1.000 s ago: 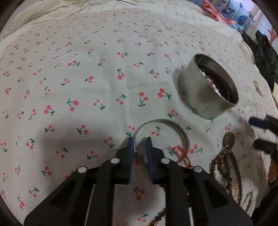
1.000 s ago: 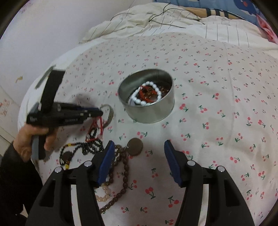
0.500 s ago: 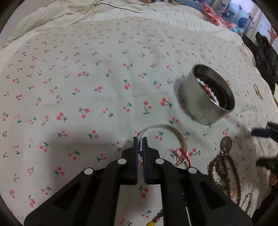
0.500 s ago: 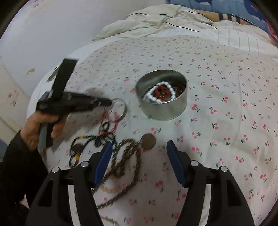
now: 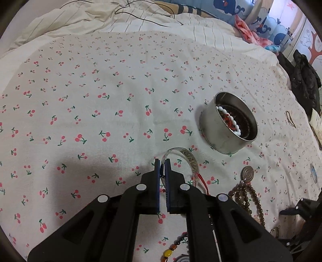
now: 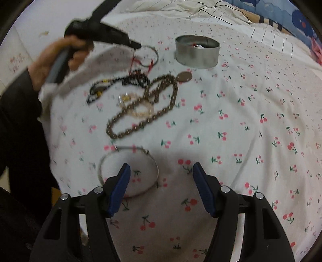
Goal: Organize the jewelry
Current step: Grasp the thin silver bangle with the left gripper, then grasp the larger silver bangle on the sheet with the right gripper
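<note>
My left gripper (image 5: 162,161) is shut on a silver bangle (image 5: 190,158) with a red cord, held just above the cherry-print sheet; in the right wrist view the same bangle (image 6: 155,52) hangs from the left gripper (image 6: 136,45). A round metal tin (image 5: 227,129) with white and red beads inside stands to the right of it; it shows far back in the right wrist view (image 6: 197,53). My right gripper (image 6: 161,169) is open and empty, low over the sheet, its left finger over a second thin silver bangle (image 6: 155,165).
A long brown bead necklace (image 6: 140,112) with a round pendant (image 6: 184,76), a black bead string (image 6: 120,81) and a pale bead bracelet (image 6: 140,109) lie between the grippers. A crumpled duvet (image 5: 120,18) and dark clothes (image 5: 303,80) border the sheet.
My left gripper closed on the silver bangle and lifted it. My right gripper pulled back toward the near edge, away from the tin, staying open.
</note>
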